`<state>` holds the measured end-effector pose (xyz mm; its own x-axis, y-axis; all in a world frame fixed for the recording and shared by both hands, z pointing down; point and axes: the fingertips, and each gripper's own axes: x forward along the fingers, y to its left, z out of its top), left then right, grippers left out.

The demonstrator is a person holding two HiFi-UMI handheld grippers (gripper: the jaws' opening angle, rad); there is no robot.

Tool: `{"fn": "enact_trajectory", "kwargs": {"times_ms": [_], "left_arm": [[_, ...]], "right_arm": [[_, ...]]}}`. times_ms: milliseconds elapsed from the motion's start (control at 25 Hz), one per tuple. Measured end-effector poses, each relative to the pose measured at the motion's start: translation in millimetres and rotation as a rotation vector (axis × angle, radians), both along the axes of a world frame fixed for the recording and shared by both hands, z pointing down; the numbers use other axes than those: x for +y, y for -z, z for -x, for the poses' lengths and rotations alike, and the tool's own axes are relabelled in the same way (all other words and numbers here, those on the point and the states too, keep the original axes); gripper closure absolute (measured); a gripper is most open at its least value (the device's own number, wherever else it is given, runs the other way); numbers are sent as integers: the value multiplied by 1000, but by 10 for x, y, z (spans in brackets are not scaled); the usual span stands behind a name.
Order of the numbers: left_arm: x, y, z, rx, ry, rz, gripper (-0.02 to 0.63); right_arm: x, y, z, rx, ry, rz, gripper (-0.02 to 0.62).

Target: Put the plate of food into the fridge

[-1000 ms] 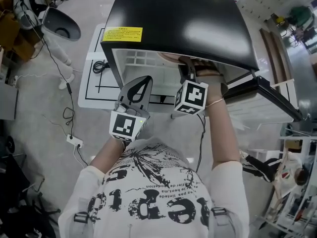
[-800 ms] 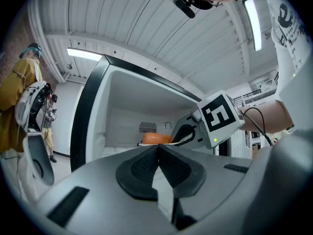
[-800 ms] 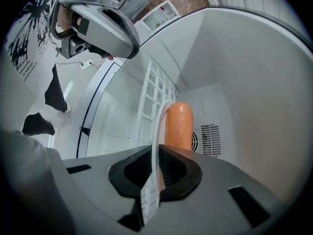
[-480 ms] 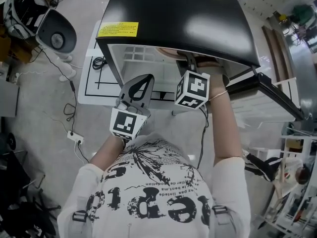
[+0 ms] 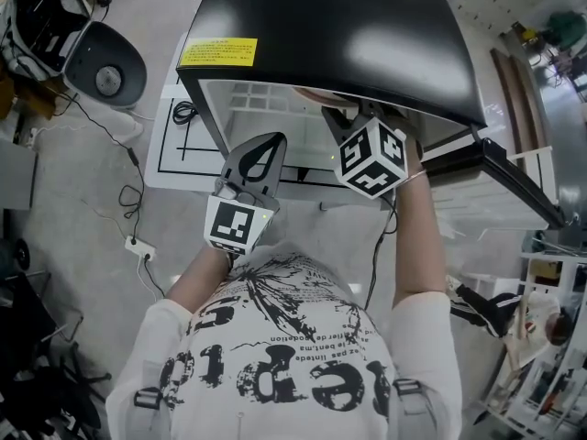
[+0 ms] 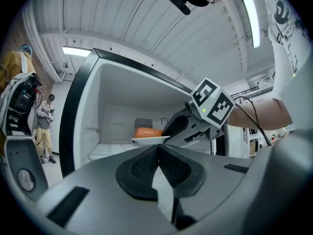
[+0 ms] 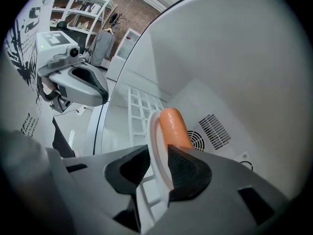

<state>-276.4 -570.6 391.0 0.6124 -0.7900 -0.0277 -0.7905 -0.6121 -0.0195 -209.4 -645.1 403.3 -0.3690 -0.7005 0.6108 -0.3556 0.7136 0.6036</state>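
The fridge (image 5: 330, 35), black on top, is seen in the upper middle of the head view, with its door (image 5: 500, 177) swung out to the right. The right gripper (image 7: 157, 166) is reached into the open compartment. Its marker cube (image 5: 371, 157) is shown just below the edge of the black top, and its tips are hidden under that top in the head view.

In the right gripper view, the rim of the white plate (image 7: 154, 136) is found between the two dark pads (image 7: 188, 168). The jaws have just been opening. They are spread wider than the rim, which lies close against the right-hand pad, and no clamping is seen, so the plate is let go though not yet cleared. An orange sausage (image 7: 173, 124) is carried on the plate. Behind it a vent grille (image 7: 213, 128) is set in the white back wall. A white gridded shelf (image 7: 139, 109) is seen to the left of the plate in that frame.

In the left gripper view the plate is shown level, deep in the compartment and low near its floor. Whether it is set down cannot be told. The left gripper (image 6: 157, 153) is held outside the fridge, at the lower left of the opening in the head view, with its jaws closed together on nothing. A yellow label (image 5: 218, 53) is stuck at the upper left corner of the fridge top.
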Motion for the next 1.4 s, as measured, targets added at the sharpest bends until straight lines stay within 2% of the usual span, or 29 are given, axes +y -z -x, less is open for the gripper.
{"fn": "enact_trajectory", "kwargs": {"times_ms": [240, 320, 480, 640, 880, 1000, 1040, 1080, 1120, 1240, 1400], "left_arm": [[-9, 21, -41, 3, -2, -3, 598], [7, 23, -68, 8, -9, -1, 599], [33, 18, -108, 1, -12, 0, 598], [38, 34, -97, -3, -2, -4, 598], [26, 68, -95, -5, 4, -13, 599], [34, 174, -90, 18, 5, -35, 598], [46, 218, -91, 27, 4, -41, 598], [63, 266, -93, 34, 4, -48, 598], [82, 316, -95, 38, 5, -57, 598], [141, 433, -109, 34, -1, -83, 598], [217, 507, -140, 47, 1, -85, 598]], "right_arm": [[65, 24, 3, -160, 3, 85, 508], [95, 32, 18, -220, 3, 111, 469], [150, 88, 23, -339, -23, 128, 466], [191, 96, -17, -377, -53, 96, 466], [334, 232, -113, -562, -141, 16, 466], [438, 337, -193, -713, -208, -35, 468], [479, 381, -240, -774, -242, -58, 482], [520, 422, -298, -830, -281, -84, 522], [560, 458, -355, -877, -317, -111, 592], [683, 519, -475, -963, -396, -173, 595], [845, 493, -580, -992, -463, -245, 595]]}}
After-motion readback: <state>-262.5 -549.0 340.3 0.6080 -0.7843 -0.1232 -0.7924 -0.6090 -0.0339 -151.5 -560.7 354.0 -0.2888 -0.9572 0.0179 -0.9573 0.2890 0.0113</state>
